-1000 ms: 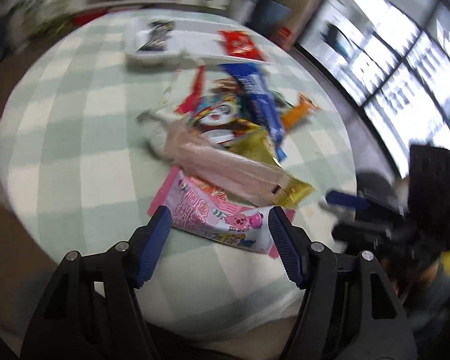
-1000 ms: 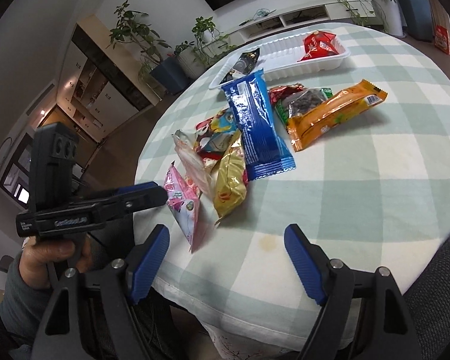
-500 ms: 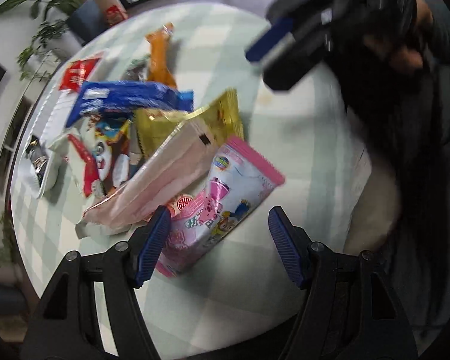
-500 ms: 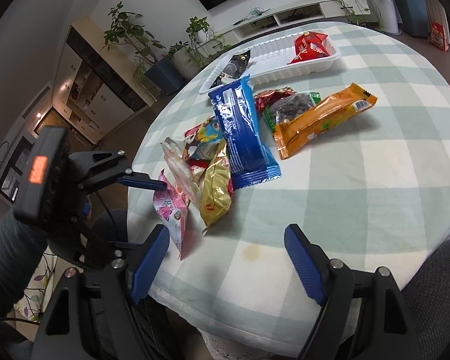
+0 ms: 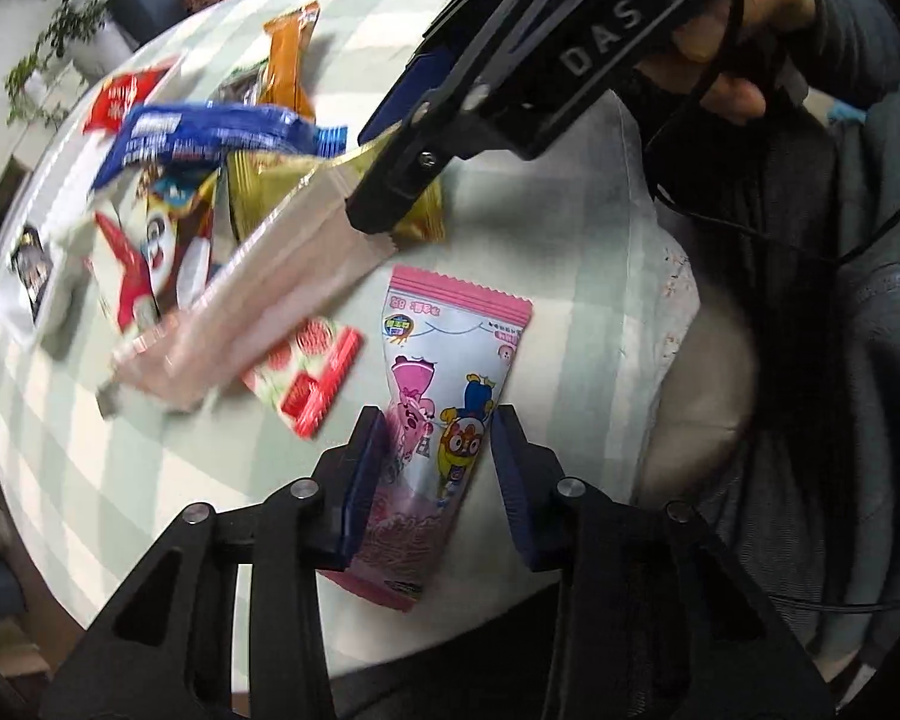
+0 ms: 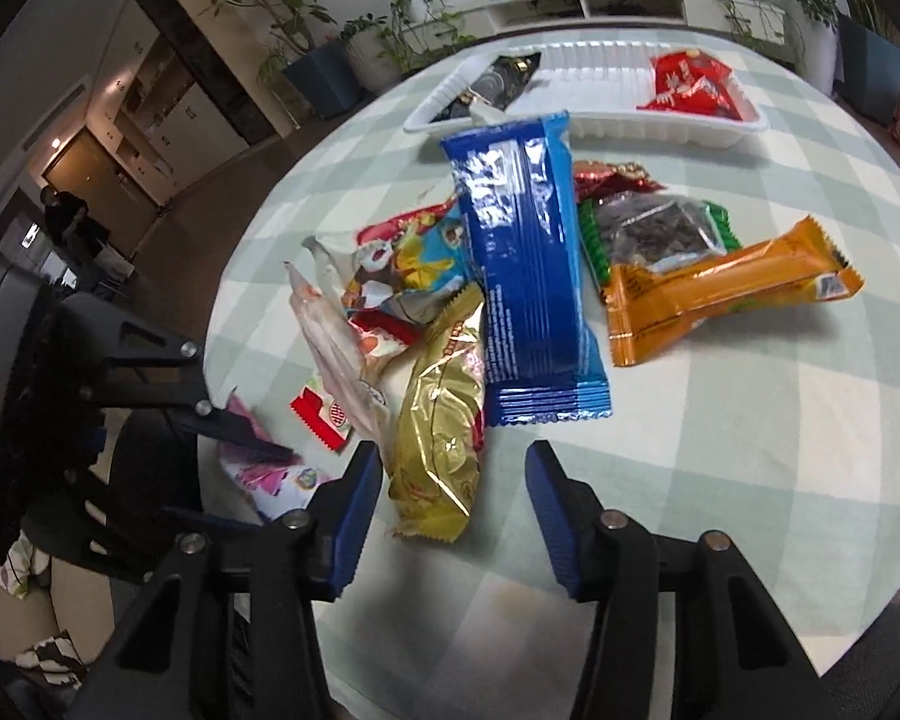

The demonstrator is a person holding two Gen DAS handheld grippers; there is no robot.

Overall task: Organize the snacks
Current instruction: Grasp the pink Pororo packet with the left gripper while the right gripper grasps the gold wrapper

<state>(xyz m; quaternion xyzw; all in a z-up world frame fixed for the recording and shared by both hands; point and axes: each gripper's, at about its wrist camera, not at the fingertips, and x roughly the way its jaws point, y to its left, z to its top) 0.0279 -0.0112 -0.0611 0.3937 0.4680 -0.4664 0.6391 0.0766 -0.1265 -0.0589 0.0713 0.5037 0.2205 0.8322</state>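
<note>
A pink cartoon packet (image 5: 450,372) lies flat near the round table's front edge. My left gripper (image 5: 439,468) points steeply down and straddles its lower half. Its jaws are closing, and the packet looks unsqueezed. The right wrist view shows the same left gripper (image 6: 252,480) at the pink packet (image 6: 282,480). My right gripper (image 6: 453,498) hangs over the near end of a gold packet (image 6: 444,414). Its jaws are closing too, with a gap still showing on the right side. From the left wrist view, the right gripper (image 5: 384,168) reaches in over the gold packet (image 5: 420,222).
The snack pile holds a blue packet (image 6: 528,276), an orange packet (image 6: 726,288), a seed packet (image 6: 654,228), a clear pinkish packet (image 6: 336,348) and a red-white one (image 6: 324,414). A white tray (image 6: 582,126) at the back holds a black packet (image 6: 498,81) and a red packet (image 6: 690,87).
My left gripper rolled, came down over the pink packet and narrowed its jaws around it. My right gripper moved forward to the gold packet and narrowed as well.
</note>
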